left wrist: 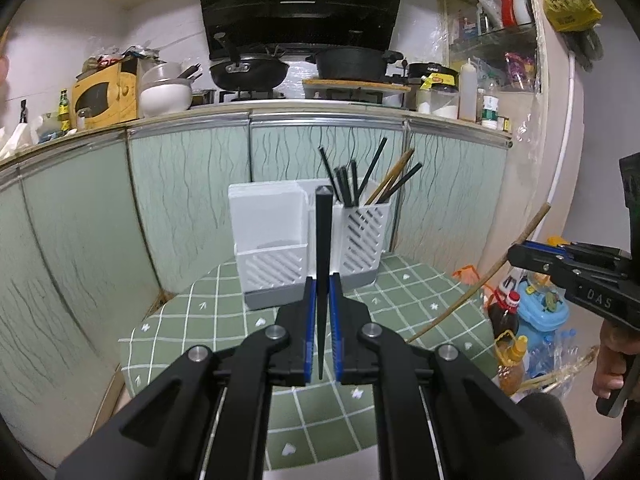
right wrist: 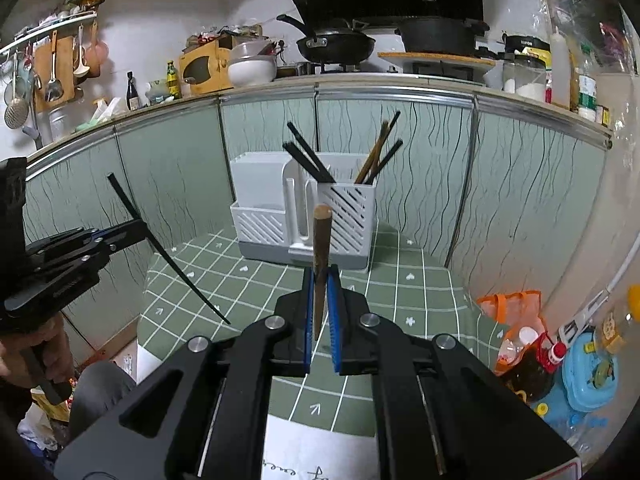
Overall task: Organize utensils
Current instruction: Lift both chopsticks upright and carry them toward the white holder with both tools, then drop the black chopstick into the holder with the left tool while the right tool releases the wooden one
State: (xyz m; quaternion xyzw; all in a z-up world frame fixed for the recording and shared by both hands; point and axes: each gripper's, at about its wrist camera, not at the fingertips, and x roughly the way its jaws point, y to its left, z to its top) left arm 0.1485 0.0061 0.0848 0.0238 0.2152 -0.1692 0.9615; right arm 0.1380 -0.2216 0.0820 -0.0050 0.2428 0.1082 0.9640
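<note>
My left gripper point(left wrist: 322, 280) is shut on a black chopstick point(left wrist: 322, 236) that points forward and up toward the white utensil holder point(left wrist: 272, 216). My right gripper point(right wrist: 320, 276) is shut on a brown wooden chopstick point(right wrist: 321, 240), also aimed at the utensil holder point(right wrist: 260, 184). Several black and wooden chopsticks point(left wrist: 360, 180) stand in the holder's slotted right compartment point(right wrist: 348, 216). The right wrist view shows the left gripper point(right wrist: 138, 228) at far left with its black chopstick point(right wrist: 168, 256) slanting down. In the left wrist view the right gripper point(left wrist: 516, 254) holds the wooden chopstick point(left wrist: 480, 280) at right.
The holder stands at the back of a small table with a green checked cloth point(left wrist: 400, 292). Pale green cabinet doors point(left wrist: 188, 200) close in behind and to the left. Bottles and a blue plastic box point(left wrist: 544, 312) crowd the floor on the right. A person's hand point(left wrist: 608, 364) grips the right handle.
</note>
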